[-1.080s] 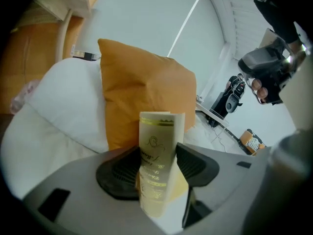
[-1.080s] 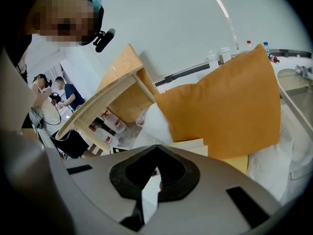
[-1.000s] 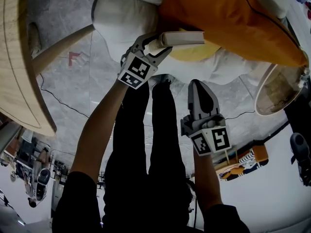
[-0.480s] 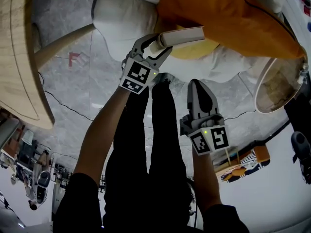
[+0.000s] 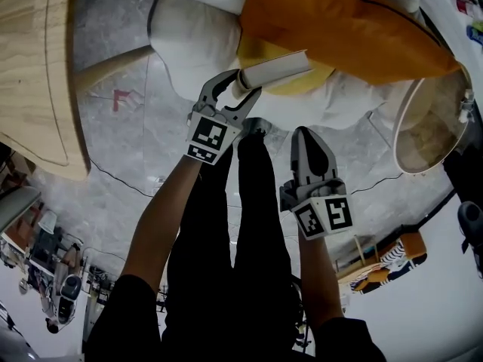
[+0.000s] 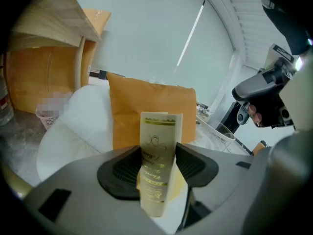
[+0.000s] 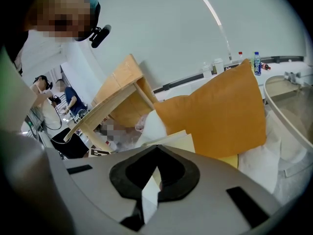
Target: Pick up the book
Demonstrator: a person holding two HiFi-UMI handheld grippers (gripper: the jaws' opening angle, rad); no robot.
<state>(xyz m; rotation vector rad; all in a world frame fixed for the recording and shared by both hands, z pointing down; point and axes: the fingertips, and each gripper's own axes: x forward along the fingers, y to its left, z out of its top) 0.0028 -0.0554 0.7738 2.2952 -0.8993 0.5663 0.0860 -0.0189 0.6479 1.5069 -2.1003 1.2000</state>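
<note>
The book (image 5: 275, 68) is cream with a yellow cover and is held up off the white cushion (image 5: 189, 36), in front of the orange pillow (image 5: 347, 21). My left gripper (image 5: 240, 86) is shut on its spine end. In the left gripper view the gold-lettered spine (image 6: 159, 151) stands upright between the dark pads (image 6: 122, 169) of my left gripper (image 6: 159, 169). My right gripper (image 5: 305, 131) hangs lower right, over the person's legs, shut and with nothing in it. The right gripper view shows my right gripper (image 7: 156, 148) with tips together and the book (image 7: 182, 142) beyond them.
A light wooden table (image 5: 38, 66) stands at the left, one leg slanting toward the cushion. A round white-rimmed side table (image 5: 423, 130) is at the right. A striped orange thing (image 5: 385, 259) and a thin cable (image 5: 113, 173) lie on the marbled floor.
My left gripper has risen with the book, whose far end now tilts up away from the cushion. The right gripper has shifted slightly upward and stays shut.
</note>
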